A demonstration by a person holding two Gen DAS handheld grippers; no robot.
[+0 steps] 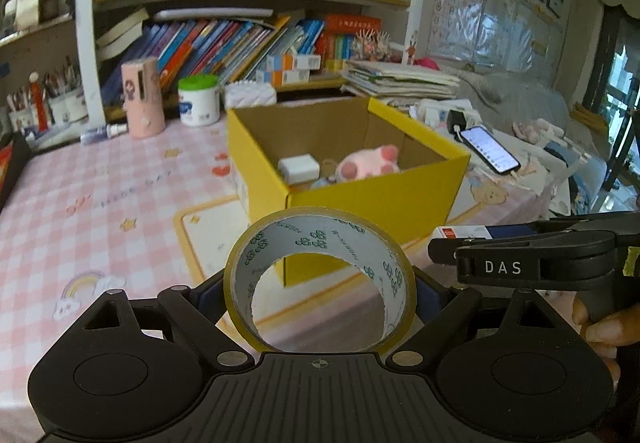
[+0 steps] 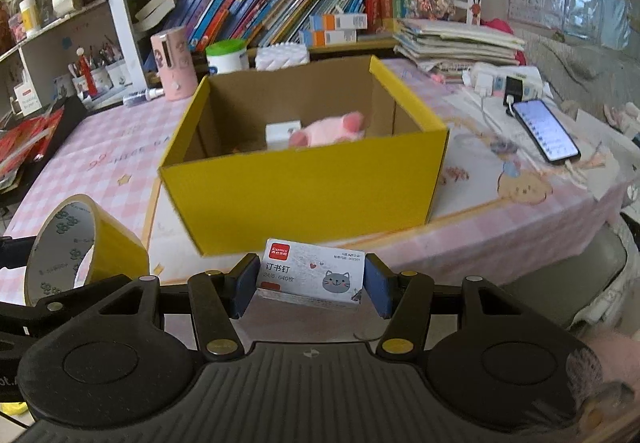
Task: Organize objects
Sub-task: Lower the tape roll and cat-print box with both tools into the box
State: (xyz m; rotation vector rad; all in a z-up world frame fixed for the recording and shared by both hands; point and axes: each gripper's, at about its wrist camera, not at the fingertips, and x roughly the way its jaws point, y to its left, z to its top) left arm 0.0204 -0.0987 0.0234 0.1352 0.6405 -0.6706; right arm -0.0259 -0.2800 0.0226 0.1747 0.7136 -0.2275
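My left gripper [image 1: 319, 295] is shut on a roll of yellow tape [image 1: 352, 239], held upright in front of the yellow cardboard box [image 1: 380, 199]. The tape roll also shows at the left of the right wrist view [image 2: 116, 247]. My right gripper [image 2: 310, 283] is shut on a small staples box [image 2: 312, 273] with a cat picture, held just in front of the yellow box [image 2: 304, 195]. The right gripper [image 1: 532, 259] shows at the right of the left wrist view. Inside the box lie a pink plush toy [image 1: 370, 163] and a white charger block [image 1: 299, 166].
The table has a pink checked cloth [image 1: 100, 199]. A phone [image 2: 546, 131] lies on charge at the right. A pink cylinder [image 1: 143, 97], a green-lidded jar [image 1: 199, 101], a tissue pack and stacked papers [image 2: 456, 39] stand behind the box. Bookshelves rise behind.
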